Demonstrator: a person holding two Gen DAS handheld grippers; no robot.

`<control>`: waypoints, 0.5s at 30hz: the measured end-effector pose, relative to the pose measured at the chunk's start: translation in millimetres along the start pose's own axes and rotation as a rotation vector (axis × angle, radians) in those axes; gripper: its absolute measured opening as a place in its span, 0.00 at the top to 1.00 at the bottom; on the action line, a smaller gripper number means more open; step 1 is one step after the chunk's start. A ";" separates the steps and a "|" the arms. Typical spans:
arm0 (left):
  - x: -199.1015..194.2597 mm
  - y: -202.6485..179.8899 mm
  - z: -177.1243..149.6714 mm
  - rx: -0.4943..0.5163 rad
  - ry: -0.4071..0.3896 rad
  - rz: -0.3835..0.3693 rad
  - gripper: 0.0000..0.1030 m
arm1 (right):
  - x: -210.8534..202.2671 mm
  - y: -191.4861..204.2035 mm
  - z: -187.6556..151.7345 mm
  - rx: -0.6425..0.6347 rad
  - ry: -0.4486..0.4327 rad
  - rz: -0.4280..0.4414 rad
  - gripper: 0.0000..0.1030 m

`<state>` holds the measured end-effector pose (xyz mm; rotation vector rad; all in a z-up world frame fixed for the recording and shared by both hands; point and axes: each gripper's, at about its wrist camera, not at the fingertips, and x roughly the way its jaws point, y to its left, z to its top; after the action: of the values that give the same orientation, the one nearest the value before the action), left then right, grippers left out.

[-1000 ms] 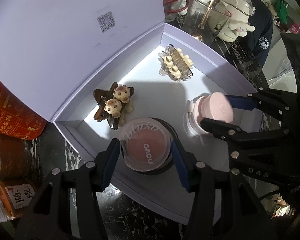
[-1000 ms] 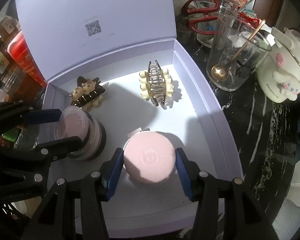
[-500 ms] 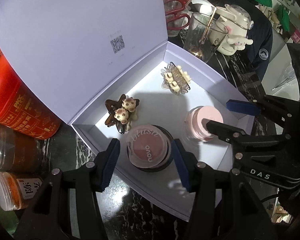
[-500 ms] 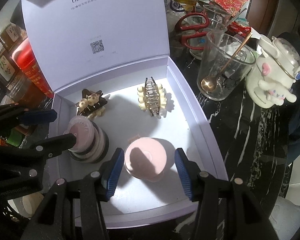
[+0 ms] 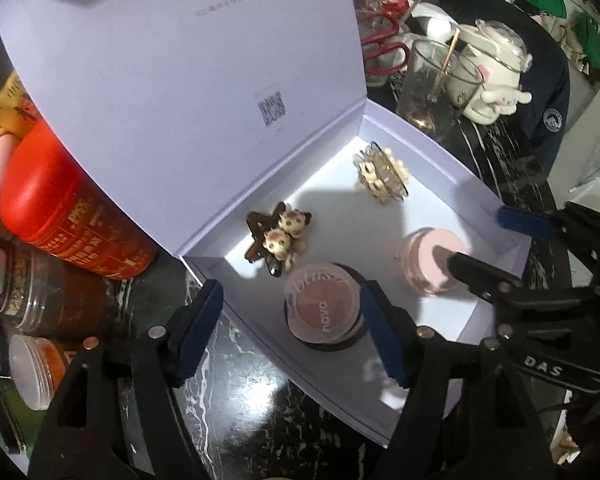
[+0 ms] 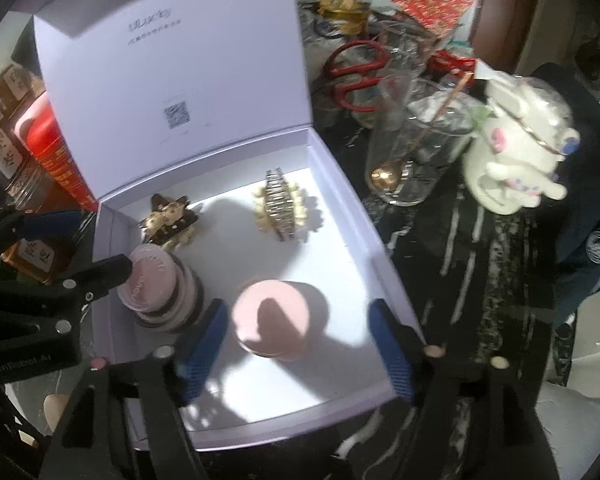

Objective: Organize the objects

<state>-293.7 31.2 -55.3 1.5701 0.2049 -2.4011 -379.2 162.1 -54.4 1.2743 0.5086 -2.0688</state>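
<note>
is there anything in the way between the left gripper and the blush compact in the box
Nothing visible. The blush compact sits on the box floor directly below the left gripper, whose jaws are opening clear of it; the star hair clip lies beyond.

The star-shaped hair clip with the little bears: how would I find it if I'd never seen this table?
Look for the open lilac box with its lid standing up. Four things sit inside; go to the corner near the red canister, just behind the round blush pot. The star-shaped hair clip is dark brown with two small cream bears on top, unlike the pale, ridged clip farther back.
</note>
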 end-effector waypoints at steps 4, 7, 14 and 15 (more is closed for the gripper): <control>-3.4 -3.9 1.4 0.012 -0.024 0.008 0.21 | -7.7 -8.1 -6.1 0.022 -0.004 -0.023 0.18; -7.8 -10.9 1.9 0.039 -0.047 0.028 0.19 | -18.0 -14.7 -11.4 0.043 -0.018 -0.043 0.18; -25.2 -20.9 1.4 0.058 -0.073 -0.002 0.19 | -41.9 -23.5 -17.5 0.073 -0.042 -0.070 0.18; -28.9 -22.0 1.3 0.061 -0.075 -0.004 0.19 | -44.7 -23.3 -17.9 0.074 -0.044 -0.072 0.18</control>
<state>-290.3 55.9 -28.9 1.5027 0.1208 -2.4864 -369.8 204.2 -22.9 1.2668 0.4683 -2.1884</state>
